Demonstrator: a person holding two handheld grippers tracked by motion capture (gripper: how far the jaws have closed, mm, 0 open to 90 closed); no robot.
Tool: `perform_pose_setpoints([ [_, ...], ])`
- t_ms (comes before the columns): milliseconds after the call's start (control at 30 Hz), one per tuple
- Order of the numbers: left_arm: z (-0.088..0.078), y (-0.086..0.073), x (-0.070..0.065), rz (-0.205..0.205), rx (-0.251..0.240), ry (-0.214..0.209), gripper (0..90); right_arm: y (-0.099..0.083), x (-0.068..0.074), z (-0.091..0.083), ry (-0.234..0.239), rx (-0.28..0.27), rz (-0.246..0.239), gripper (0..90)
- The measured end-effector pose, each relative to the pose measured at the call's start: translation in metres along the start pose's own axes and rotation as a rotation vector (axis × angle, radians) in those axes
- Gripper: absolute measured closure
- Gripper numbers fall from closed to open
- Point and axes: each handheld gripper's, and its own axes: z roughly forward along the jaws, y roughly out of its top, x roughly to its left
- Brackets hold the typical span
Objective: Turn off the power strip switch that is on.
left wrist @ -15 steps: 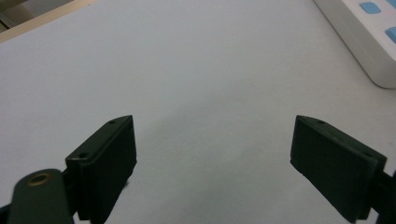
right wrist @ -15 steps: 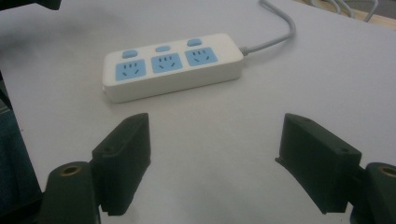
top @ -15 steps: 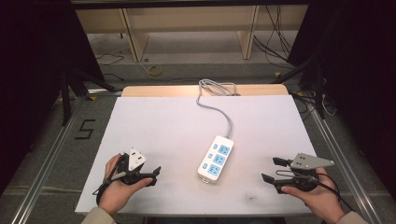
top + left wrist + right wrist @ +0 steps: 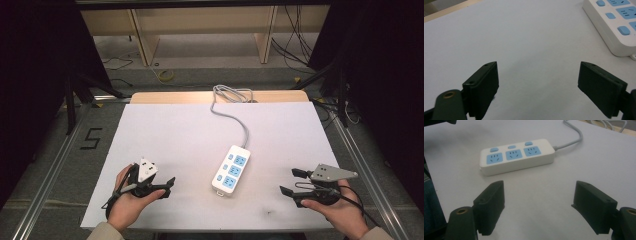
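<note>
The white bench looks the same as half a second ago, and the power strip lies at the same place in its middle, with its grey cable running to the far edge. My two hands did not move either. My left gripper rests near the strip's left side with its jaws wide apart and nothing between them. My right gripper is on the other side, also apart and empty. So I judge the work on the strip is not yet begun.
</note>
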Motion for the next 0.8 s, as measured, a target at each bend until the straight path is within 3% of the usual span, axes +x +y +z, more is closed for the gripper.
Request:
perform_pose_setpoints([
  [800, 0.015, 0.025, -0.022, 0.004, -0.020, -0.032, 20.7, 0.000, 0.001, 0.004, -0.002, 0.014, -0.002, 25.8],
])
